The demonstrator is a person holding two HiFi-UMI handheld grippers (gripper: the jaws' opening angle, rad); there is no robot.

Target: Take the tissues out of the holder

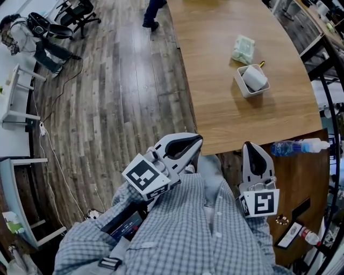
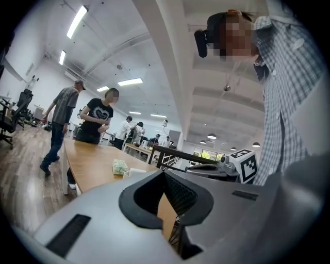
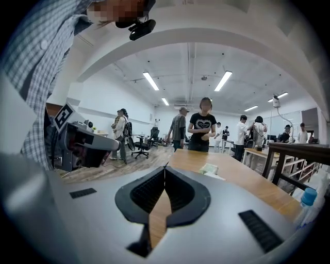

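Note:
A white square holder (image 1: 251,80) with a white roll of tissue (image 1: 254,78) in it stands on the wooden table (image 1: 226,113), towards its right side. A pale green tissue pack (image 1: 243,49) lies just behind it. My left gripper (image 1: 196,141) hangs shut and empty before the table's near edge, close to my checked shirt. My right gripper (image 1: 251,145) is shut and empty beside it, also short of the edge. In the left gripper view the jaws (image 2: 164,174) meet, with the pack (image 2: 119,166) far ahead. In the right gripper view the closed tips (image 3: 165,169) point along the table towards the pack (image 3: 209,168).
A clear water bottle with a blue cap (image 1: 298,146) lies on a lower brown surface to the right, with small items (image 1: 293,233) nearer me. Office chairs (image 1: 80,13) stand far left on the wooden floor. People (image 3: 202,126) stand at the table's far end.

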